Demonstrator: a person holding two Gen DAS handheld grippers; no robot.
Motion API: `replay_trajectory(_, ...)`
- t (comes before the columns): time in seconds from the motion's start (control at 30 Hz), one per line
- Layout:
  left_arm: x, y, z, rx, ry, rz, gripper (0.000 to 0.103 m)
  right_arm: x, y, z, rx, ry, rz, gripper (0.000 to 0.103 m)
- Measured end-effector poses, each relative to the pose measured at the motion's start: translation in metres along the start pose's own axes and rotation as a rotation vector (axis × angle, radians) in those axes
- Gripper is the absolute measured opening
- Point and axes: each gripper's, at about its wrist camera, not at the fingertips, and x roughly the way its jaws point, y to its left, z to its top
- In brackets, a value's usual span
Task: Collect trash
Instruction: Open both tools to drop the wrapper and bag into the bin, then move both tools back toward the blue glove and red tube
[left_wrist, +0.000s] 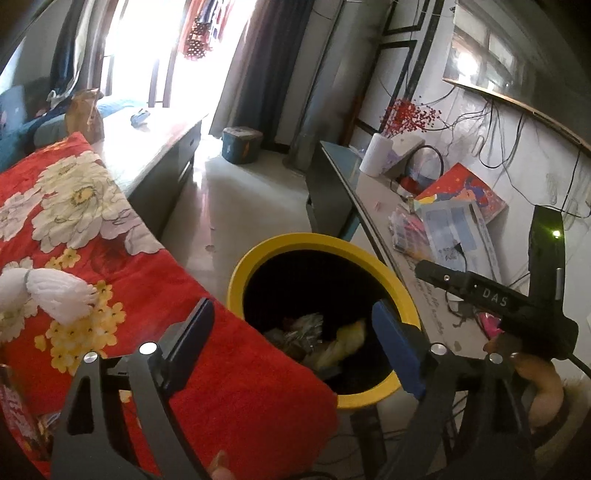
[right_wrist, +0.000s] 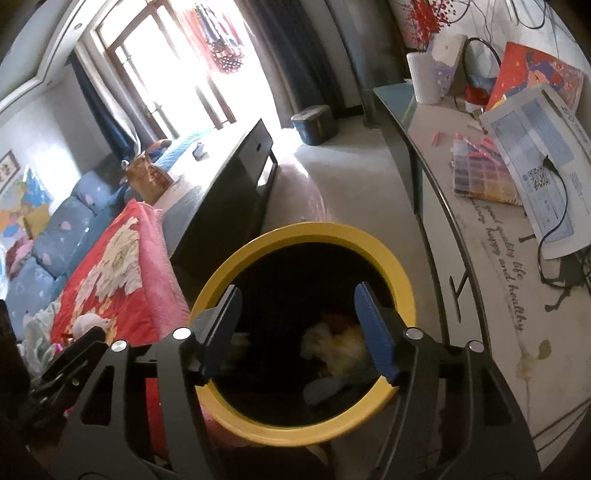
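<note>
A yellow-rimmed black trash bin (left_wrist: 295, 240) stands on the floor between a bed and a desk; it also shows in the right wrist view (right_wrist: 303, 230). Inside it lie crumpled wrappers (left_wrist: 303, 328) and yellowish trash (left_wrist: 347, 343), which the right wrist view shows as yellowish trash (right_wrist: 340, 347) at the bottom. My left gripper (left_wrist: 295, 343) is open and empty above the bin's near-left rim. My right gripper (right_wrist: 299, 328) is open and empty directly over the bin's mouth. The right gripper's body (left_wrist: 491, 299) shows at the right of the left wrist view.
A red floral blanket (left_wrist: 92, 229) covers the bed on the left, with a white tassel (left_wrist: 55, 291) on it. A cluttered desk (right_wrist: 491, 229) with papers, a bead box (right_wrist: 484, 177), cables and a white vase (right_wrist: 424, 77) runs along the right. A dark low table (right_wrist: 221, 192) stands beyond.
</note>
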Motion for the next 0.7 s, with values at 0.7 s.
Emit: replay_trajectory(0.7,-0.060,0.033,0.001,-0.085,-0.118,0.097,0.096,-0.018,0.048,-0.006,-0.153,-0.051,0.028,0.074)
